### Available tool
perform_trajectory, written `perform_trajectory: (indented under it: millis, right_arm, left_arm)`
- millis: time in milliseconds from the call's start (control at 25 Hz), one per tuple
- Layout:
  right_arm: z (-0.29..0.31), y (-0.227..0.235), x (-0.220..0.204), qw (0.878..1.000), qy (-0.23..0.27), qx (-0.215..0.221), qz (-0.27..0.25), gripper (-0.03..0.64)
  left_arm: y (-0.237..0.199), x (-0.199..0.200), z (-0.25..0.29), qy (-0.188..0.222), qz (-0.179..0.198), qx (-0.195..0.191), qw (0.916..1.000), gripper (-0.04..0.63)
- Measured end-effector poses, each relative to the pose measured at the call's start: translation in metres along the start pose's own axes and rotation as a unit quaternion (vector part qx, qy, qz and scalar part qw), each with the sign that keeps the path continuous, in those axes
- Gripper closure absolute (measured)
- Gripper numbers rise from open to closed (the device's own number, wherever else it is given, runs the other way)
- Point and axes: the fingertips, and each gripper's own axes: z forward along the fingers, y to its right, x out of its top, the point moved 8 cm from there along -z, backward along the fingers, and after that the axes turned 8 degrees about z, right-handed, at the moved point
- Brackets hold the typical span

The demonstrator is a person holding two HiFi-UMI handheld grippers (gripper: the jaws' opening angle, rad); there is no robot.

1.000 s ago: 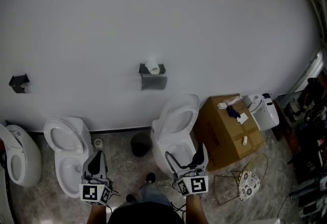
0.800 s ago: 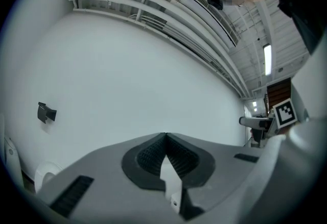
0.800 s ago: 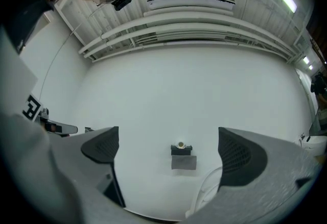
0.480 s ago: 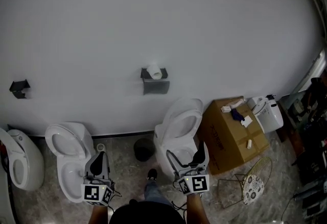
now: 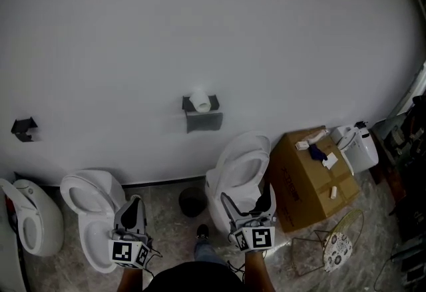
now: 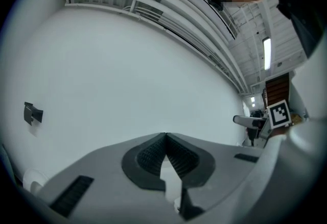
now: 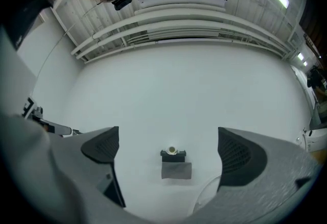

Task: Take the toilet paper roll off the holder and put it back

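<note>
A white toilet paper roll (image 5: 201,102) stands upright on a dark grey wall-mounted holder (image 5: 202,118) on the white wall; in the right gripper view the roll (image 7: 172,150) and holder (image 7: 174,164) show far off between the jaws. My right gripper (image 5: 246,201) is open and empty, low over the toilet, well below the holder. My left gripper (image 5: 135,205) is shut with nothing in it, its pads (image 6: 153,155) meeting at their tips.
A white toilet (image 5: 237,174) with its lid up stands under the holder, another toilet (image 5: 90,197) to the left. A dark bin (image 5: 192,201) sits between them. A cardboard box (image 5: 309,177) with small items is at the right. A second dark holder (image 5: 24,128) is on the wall far left.
The head view has shifted: the holder, toilets and box sit lower in the frame than a second ago. Both grippers keep their places and states.
</note>
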Motion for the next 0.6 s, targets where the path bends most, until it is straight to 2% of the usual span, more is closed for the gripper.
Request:
perform_trajectory:
  millis: [360, 600]
  right_arm:
    - [0.069, 0.044, -0.012, 1.000, 0.002, -0.004, 0.007, 0.037]
    - [0.121, 0.074, -0.014, 1.000, 0.003, -0.004, 0.012, 0.037]
  left_arm:
    - [-0.004, -0.005, 0.086, 0.000, 0.016, 0.000, 0.9999, 0.592]
    - [-0.005, -0.004, 0.138, -0.002, 0.011, 0.016, 0.9998, 0.592]
